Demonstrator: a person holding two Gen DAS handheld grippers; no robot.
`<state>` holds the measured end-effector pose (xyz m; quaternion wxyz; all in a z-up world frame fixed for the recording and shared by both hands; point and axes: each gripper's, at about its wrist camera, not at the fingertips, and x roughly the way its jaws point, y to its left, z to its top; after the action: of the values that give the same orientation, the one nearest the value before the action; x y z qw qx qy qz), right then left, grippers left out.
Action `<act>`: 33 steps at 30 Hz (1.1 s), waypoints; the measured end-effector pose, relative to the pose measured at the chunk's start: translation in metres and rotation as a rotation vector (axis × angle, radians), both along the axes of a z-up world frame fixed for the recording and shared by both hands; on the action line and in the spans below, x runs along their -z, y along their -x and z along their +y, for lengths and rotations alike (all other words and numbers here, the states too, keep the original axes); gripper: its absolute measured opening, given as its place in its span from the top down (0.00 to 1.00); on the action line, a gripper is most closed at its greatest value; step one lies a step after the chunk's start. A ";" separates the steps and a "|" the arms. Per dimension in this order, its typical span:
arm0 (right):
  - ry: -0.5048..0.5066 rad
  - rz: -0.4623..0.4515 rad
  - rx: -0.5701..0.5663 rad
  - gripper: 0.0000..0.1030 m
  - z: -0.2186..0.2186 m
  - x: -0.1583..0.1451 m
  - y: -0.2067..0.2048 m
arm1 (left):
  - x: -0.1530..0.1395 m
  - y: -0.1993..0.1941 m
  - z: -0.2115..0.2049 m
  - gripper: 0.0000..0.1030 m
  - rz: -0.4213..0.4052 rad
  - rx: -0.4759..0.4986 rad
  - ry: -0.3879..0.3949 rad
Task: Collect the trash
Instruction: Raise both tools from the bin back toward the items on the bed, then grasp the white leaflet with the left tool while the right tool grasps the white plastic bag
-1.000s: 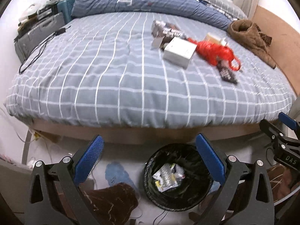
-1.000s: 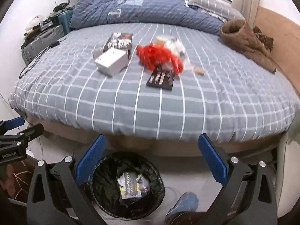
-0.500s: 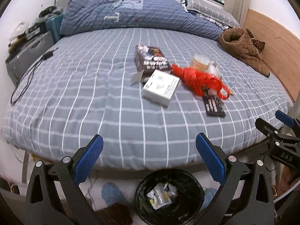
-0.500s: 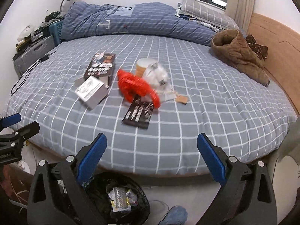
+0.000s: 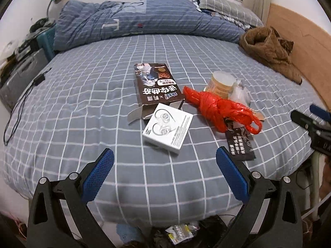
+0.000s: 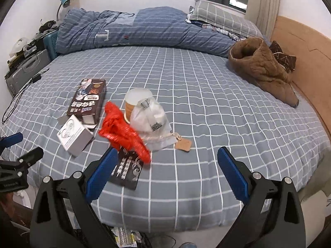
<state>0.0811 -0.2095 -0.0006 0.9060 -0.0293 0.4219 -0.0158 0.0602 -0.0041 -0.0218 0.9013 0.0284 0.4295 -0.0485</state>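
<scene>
Trash on the checked bedsheet, brown box with Chinese lettering behind white earphone box, red bag beside it, left gripper and right gripper both spread wide, empty.

Bin mostly cut off by the bottom edge and hidden behind the bed edge, only crumpled wrappers showing. Black packet partly covered by the red bag and the right gripper's finger; its print too blurred to read. Cup half hidden behind red bag and clear pouch.
</scene>
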 end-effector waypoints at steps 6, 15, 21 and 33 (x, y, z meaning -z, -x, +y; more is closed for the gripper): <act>-0.008 0.017 -0.012 0.11 -0.006 0.021 -0.038 | 0.028 -0.036 -0.005 0.06 0.034 0.004 -0.007; 0.001 0.013 -0.032 0.11 -0.005 0.056 -0.080 | 0.059 -0.072 -0.002 0.06 0.059 0.003 0.021; -0.017 0.028 -0.060 0.11 -0.001 0.072 -0.100 | 0.070 -0.080 -0.001 0.07 0.048 0.012 0.014; -0.039 0.087 -0.127 0.20 0.018 0.110 -0.118 | 0.101 -0.095 -0.008 0.19 0.101 0.041 0.012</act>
<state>0.1988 -0.1916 -0.1108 0.8865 -0.0390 0.4582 0.0512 0.1551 -0.0122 -0.1224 0.8774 0.0294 0.4737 -0.0708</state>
